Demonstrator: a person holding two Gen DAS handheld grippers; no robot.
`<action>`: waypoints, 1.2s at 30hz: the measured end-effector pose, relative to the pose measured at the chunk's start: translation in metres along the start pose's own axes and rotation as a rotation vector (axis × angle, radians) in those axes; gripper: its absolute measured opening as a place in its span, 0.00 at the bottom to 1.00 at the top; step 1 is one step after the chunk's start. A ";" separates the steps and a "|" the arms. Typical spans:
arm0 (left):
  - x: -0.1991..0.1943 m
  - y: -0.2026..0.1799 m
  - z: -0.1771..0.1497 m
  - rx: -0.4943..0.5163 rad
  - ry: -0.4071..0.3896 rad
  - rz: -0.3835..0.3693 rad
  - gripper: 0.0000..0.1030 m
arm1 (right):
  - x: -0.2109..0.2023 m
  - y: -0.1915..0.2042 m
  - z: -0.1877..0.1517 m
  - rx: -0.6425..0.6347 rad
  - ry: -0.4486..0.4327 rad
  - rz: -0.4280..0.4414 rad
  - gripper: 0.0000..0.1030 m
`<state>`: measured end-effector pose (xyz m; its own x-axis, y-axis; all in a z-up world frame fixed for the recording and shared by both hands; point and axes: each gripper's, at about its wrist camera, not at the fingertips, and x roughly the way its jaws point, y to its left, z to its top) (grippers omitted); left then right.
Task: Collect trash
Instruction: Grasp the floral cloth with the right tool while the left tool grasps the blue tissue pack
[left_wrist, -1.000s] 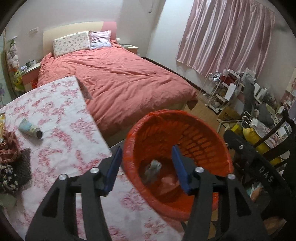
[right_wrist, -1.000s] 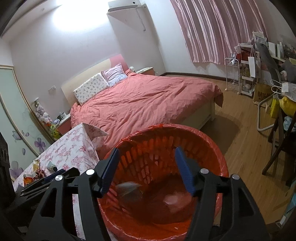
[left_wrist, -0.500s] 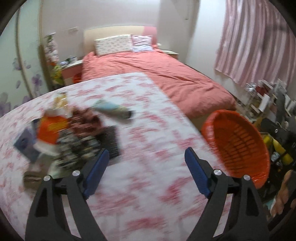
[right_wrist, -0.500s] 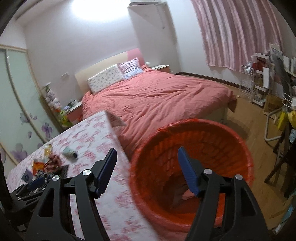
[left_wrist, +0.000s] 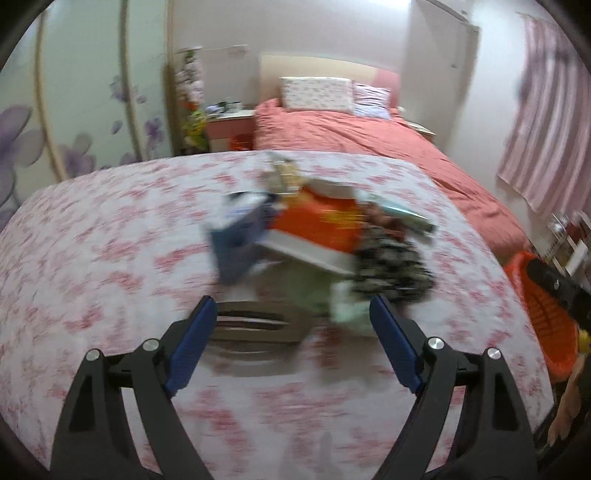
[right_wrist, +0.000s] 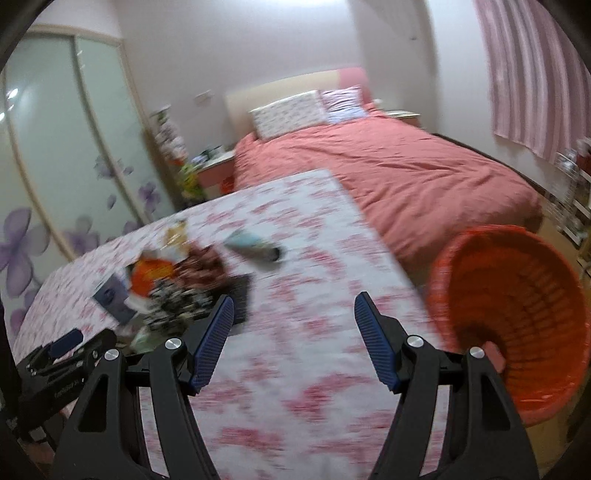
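Note:
A pile of trash (left_wrist: 317, 236) lies on the floral table (left_wrist: 110, 258): an orange packet (left_wrist: 317, 221), a blue box (left_wrist: 240, 236), a dark patterned wrapper (left_wrist: 391, 269) and a flat brown item (left_wrist: 255, 325). My left gripper (left_wrist: 291, 343) is open and empty just in front of the pile. My right gripper (right_wrist: 295, 343) is open and empty above the table, with the pile (right_wrist: 173, 288) to its left and the orange bin (right_wrist: 517, 306) to its right. A light blue tube (right_wrist: 255, 249) lies beyond the pile. The left gripper shows at the lower left of the right wrist view (right_wrist: 66, 350).
A bed with a red cover (right_wrist: 388, 166) stands beyond the table. A wardrobe with flower decals (right_wrist: 55, 166) is on the left. A nightstand (left_wrist: 229, 125) sits by the bed. Shelves with clutter (right_wrist: 576, 192) are at the far right. The bin also shows in the left wrist view (left_wrist: 546, 306).
Both grippers have swung left from over the orange bin to over the table. The left one now faces the trash pile up close. Both stay open.

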<state>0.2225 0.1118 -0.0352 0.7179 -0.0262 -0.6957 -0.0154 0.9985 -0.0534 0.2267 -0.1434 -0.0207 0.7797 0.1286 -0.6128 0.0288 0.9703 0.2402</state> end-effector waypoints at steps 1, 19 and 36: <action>0.000 0.007 0.000 -0.011 0.000 0.008 0.82 | 0.003 0.009 -0.001 -0.013 0.009 0.012 0.66; 0.015 0.074 -0.002 -0.118 0.009 0.075 0.84 | 0.067 0.092 -0.011 -0.109 0.119 0.075 0.66; 0.035 0.062 0.006 -0.103 0.027 0.049 0.84 | 0.065 0.078 -0.012 -0.078 0.126 0.120 0.17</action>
<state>0.2511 0.1730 -0.0588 0.6953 0.0196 -0.7185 -0.1226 0.9882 -0.0917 0.2715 -0.0572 -0.0510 0.6898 0.2643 -0.6740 -0.1123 0.9588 0.2610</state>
